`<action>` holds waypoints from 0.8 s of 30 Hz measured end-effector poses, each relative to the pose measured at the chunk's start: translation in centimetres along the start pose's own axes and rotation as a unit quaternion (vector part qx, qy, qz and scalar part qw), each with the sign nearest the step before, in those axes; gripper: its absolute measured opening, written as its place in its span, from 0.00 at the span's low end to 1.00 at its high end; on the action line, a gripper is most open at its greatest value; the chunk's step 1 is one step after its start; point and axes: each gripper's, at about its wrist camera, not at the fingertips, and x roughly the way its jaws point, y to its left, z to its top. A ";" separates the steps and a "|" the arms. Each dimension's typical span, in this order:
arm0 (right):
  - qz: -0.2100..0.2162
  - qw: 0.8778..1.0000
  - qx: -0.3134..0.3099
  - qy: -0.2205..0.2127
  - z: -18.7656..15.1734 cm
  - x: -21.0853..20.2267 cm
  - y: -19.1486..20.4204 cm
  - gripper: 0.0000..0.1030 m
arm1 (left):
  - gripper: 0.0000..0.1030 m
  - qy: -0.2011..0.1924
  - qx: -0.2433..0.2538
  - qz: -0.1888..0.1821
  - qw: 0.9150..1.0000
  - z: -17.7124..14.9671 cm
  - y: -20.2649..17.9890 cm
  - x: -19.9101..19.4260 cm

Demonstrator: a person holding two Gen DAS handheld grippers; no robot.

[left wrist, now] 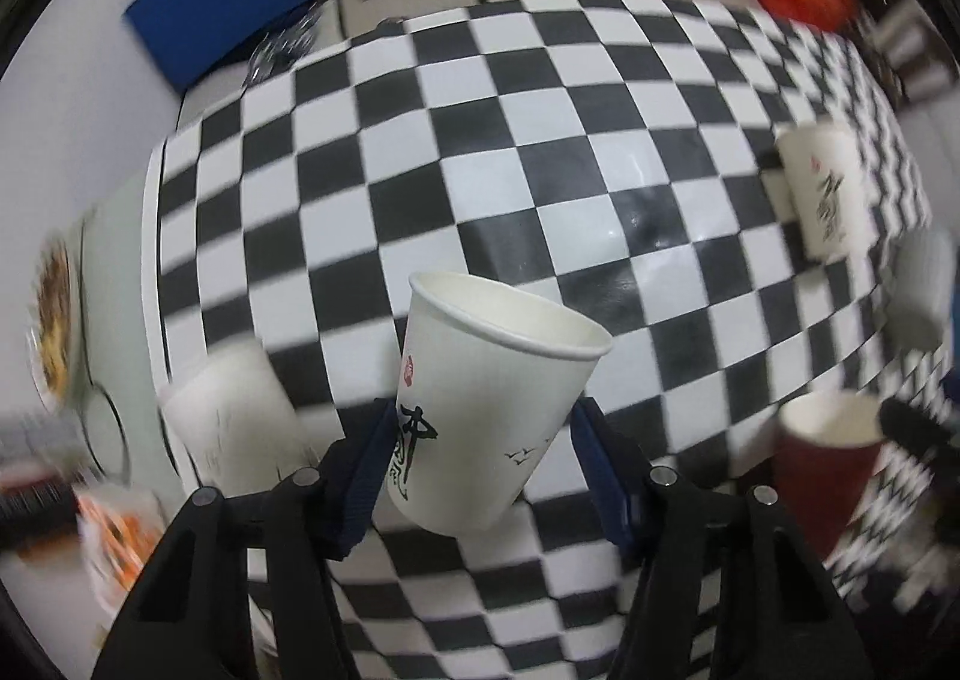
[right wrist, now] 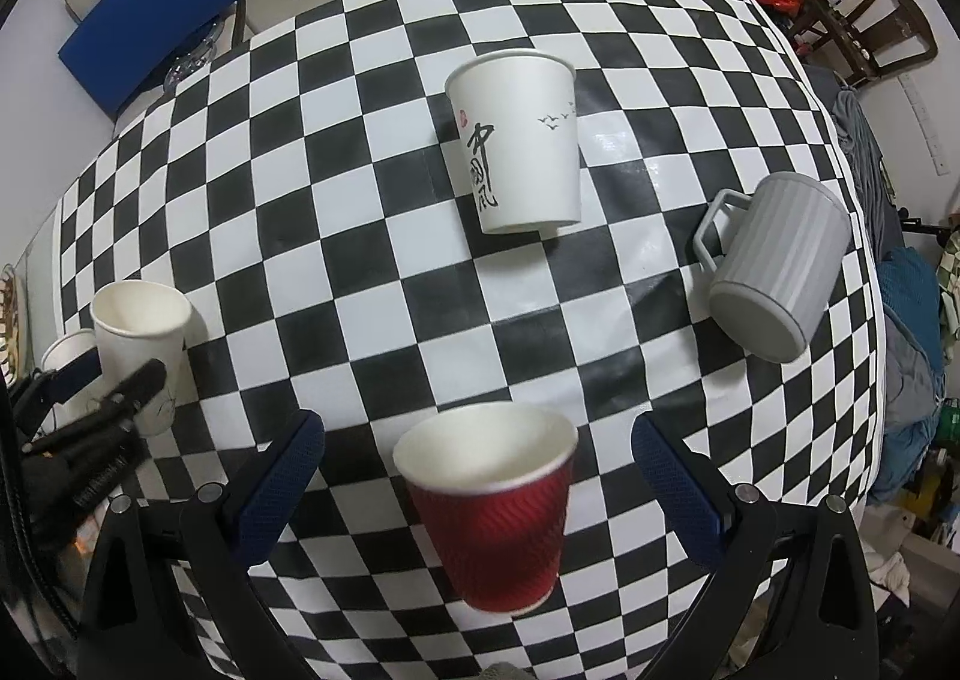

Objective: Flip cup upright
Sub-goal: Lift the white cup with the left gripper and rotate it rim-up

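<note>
Cups, paper, on a checkered desk (left wrist: 540,140). Left wrist view: the left gripper (left wrist: 480,458) is holding a white printed cup (left wrist: 480,410), its blue-padded fingers (left wrist: 366,476) pressing both sides of the wall; the cup is tilting, mouth up and away, base off the cloth. Another white cup (left wrist: 234,416) is sitting blurred to the left, a second printed cup (left wrist: 828,188) far right, a red ribbed cup (left wrist: 828,458) near right; the picture is smearing with motion. Right wrist view: the right gripper (right wrist: 477,476) is hovering with fingers (right wrist: 276,488) spread wide, touching nothing; the red ribbed cup (right wrist: 498,512) is standing upright between them, mouth open upward. A white printed cup (right wrist: 522,140) is standing beyond it at centre, a grey ribbed mug (right wrist: 780,266) is lying tipped at right, handle leftward, and the held white cup (right wrist: 144,344) is showing at left in the left gripper (right wrist: 114,380).
</note>
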 end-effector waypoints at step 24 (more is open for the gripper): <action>0.041 0.999 -0.036 0.001 -11.7 -1.8 -7.9 1.00 | 0.86 -0.040 -0.209 -0.049 0.976 -10.7 -3.3 -3.2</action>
